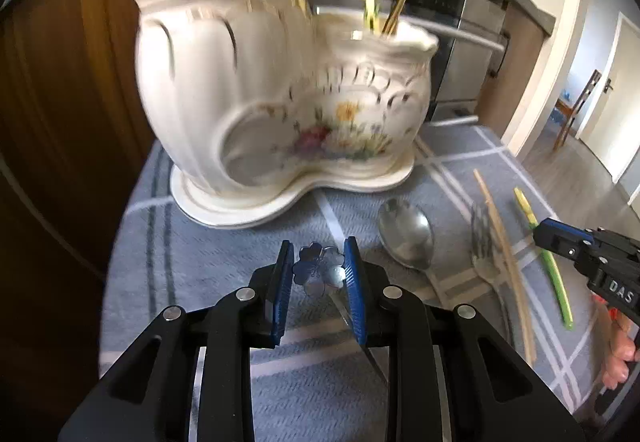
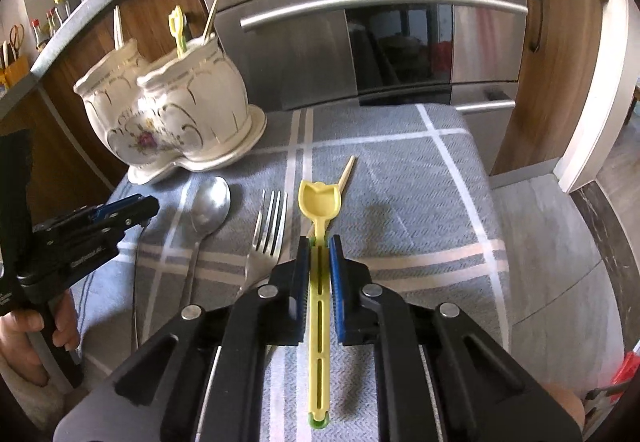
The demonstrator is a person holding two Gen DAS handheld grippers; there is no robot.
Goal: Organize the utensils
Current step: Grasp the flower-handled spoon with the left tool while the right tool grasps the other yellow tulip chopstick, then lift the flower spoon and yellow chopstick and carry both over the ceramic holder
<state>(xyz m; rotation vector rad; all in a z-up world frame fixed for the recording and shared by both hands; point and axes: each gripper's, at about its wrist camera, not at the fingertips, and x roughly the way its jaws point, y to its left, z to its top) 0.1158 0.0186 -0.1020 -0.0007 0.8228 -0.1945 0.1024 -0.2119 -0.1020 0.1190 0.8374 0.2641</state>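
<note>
Straddling yellow spoon (image 2: 319, 242): right tongs (image 2: 319, 248) closed on handle | left tongs (image 1: 318, 254) gaping around flower spoon (image 1: 319, 267)

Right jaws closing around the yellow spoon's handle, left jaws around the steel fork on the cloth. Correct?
Not quite. The left gripper has a flower-shaped spoon between its jaws, as its own wrist view shows; the steel fork lies untouched. The right gripper around the yellow spoon is correct.
</note>
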